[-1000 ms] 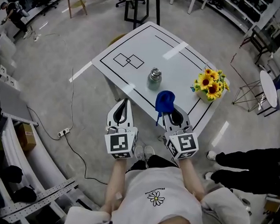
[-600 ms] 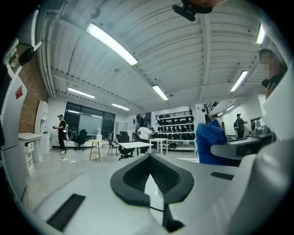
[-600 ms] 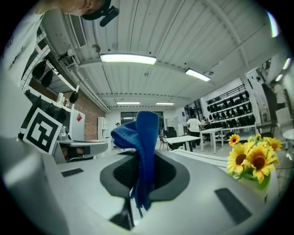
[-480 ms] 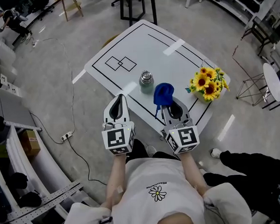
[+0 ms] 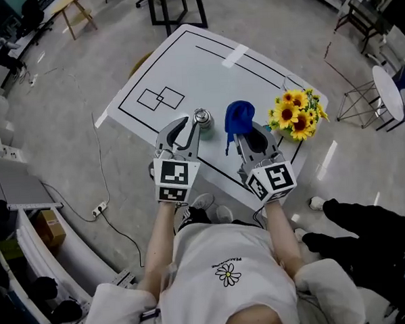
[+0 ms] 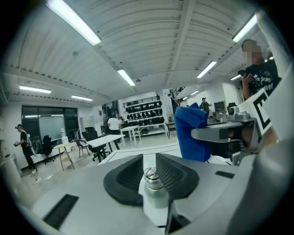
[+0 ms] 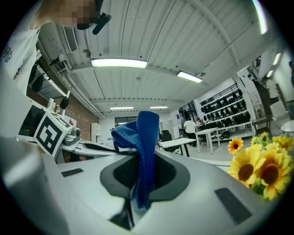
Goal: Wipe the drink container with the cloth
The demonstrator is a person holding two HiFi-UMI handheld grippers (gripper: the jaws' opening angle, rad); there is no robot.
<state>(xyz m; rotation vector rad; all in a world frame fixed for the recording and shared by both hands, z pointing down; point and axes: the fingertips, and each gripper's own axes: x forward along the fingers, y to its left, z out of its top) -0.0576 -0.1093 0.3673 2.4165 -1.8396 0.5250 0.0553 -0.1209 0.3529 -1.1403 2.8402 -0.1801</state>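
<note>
A small metal drink container (image 5: 201,117) stands on the white table (image 5: 184,64). In the left gripper view its capped neck (image 6: 153,181) stands in the gap between the jaws of my left gripper (image 6: 148,156). Those jaws have just been opening and stand a little apart, with the pads not pressing on the container. In the head view the left gripper (image 5: 187,123) has its tips at the container. My right gripper (image 5: 246,130) is shut on a blue cloth (image 7: 143,137), which sticks up from the jaws just right of the container. The cloth (image 6: 190,133) also shows in the left gripper view.
A bunch of sunflowers (image 5: 296,116) stands at the table's right corner, close to the right gripper. Black lines mark out rectangles (image 5: 160,98) on the tabletop. A person's legs in black (image 5: 368,230) are on the floor at the right.
Both grippers have moved forward from the table's near edge over the tabletop. The left gripper has reached the container and its jaws have parted. The cloth stays in the right gripper.
</note>
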